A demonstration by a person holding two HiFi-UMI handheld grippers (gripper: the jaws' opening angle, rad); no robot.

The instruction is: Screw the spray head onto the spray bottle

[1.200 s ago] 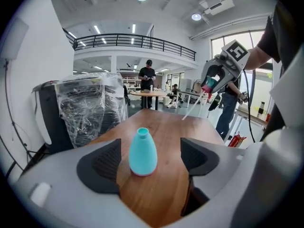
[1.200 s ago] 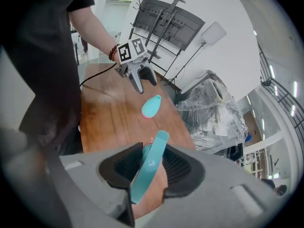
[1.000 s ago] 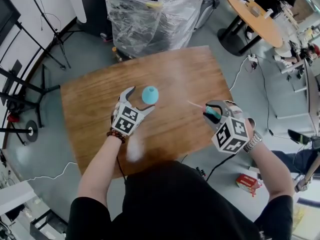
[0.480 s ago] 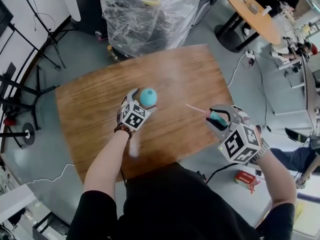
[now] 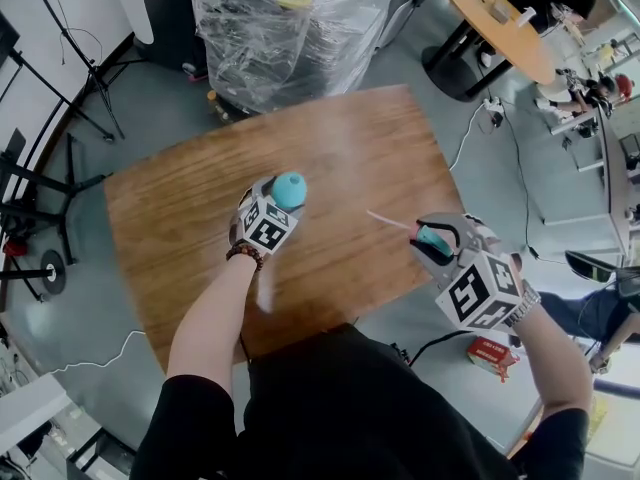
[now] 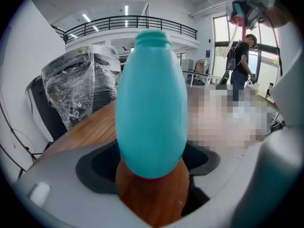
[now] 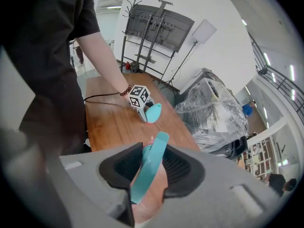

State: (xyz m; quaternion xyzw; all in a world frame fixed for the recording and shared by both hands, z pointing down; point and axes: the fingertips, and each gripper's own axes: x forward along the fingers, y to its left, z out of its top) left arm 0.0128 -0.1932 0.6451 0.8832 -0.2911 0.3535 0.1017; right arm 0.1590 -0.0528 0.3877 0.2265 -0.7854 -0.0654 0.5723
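- While the left tongs [image 5: 283,196] have just been closing round the spray bottle [image 5: 289,190], it stands upright on the bench [image 5: 180,228], just left of centre frame. The pads sit against its teal sides and its open neck is on top.
- Over at centre right, the right tongs [image 5: 432,240] hang by the bench's right edge. Their jaws are narrow and clamped on the spray head [image 5: 428,236], whose thin pink tube [image 5: 385,218] pokes out toward the bottle.
- Bottle and head are well apart, with bare wood between them.
- A black cable [image 7: 102,99] runs along the bench from the left wrist.
- Up top, a plastic-wrapped stack [image 5: 290,18] sits just past the bench's far edge.
- Round table [image 5: 510,28] is in the upper right, stand legs [image 5: 50,168] are at the left edge, and a red box [image 5: 495,360] lies on the floor at lower right.
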